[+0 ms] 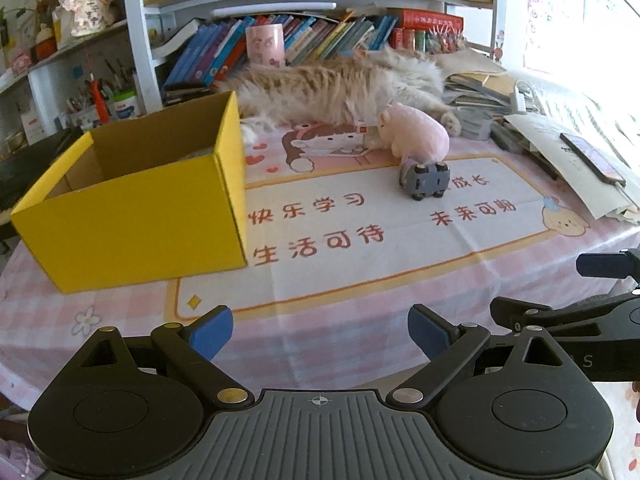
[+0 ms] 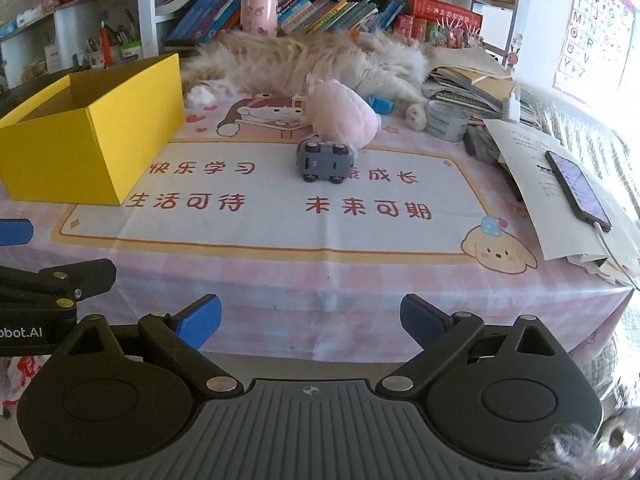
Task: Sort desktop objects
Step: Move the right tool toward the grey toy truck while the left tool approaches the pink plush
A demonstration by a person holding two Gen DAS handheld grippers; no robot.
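Left gripper (image 1: 320,330): I am holding it low over the near edge of the desk, its blue pads standing wide apart with nothing between them.
Right gripper (image 2: 310,322): I am holding it just beside the left one, its jaws spread wide too and gripping nothing.
Grey toy car (image 2: 326,160): it is lying tipped on its side at about 12 o'clock from my right gripper, wheels facing me, touching the plush behind it.
Pink plush pig (image 2: 340,114): it is sitting just past the car, at 12 o'clock, leaning against the sleeping cat (image 2: 300,60).
Yellow box (image 1: 136,204): it is standing open at 10 o'clock from my left gripper, well apart from the toys; I am judging it the place the toys go.
Small blue thing (image 2: 380,104): it is peeking out behind the plush at 1 o'clock; I cannot tell what it is.
Car handling: I am expecting hard, light, smooth plastic that may roll or skid; I am planning to pinch across the body, not the wheels.
Plush handling: I am expecting it soft, light and squashy; I am favouring a deep bite around its middle, so the fabric does not slide out.
Risk: I am minding the cat's paw (image 2: 416,114) close to the toys.
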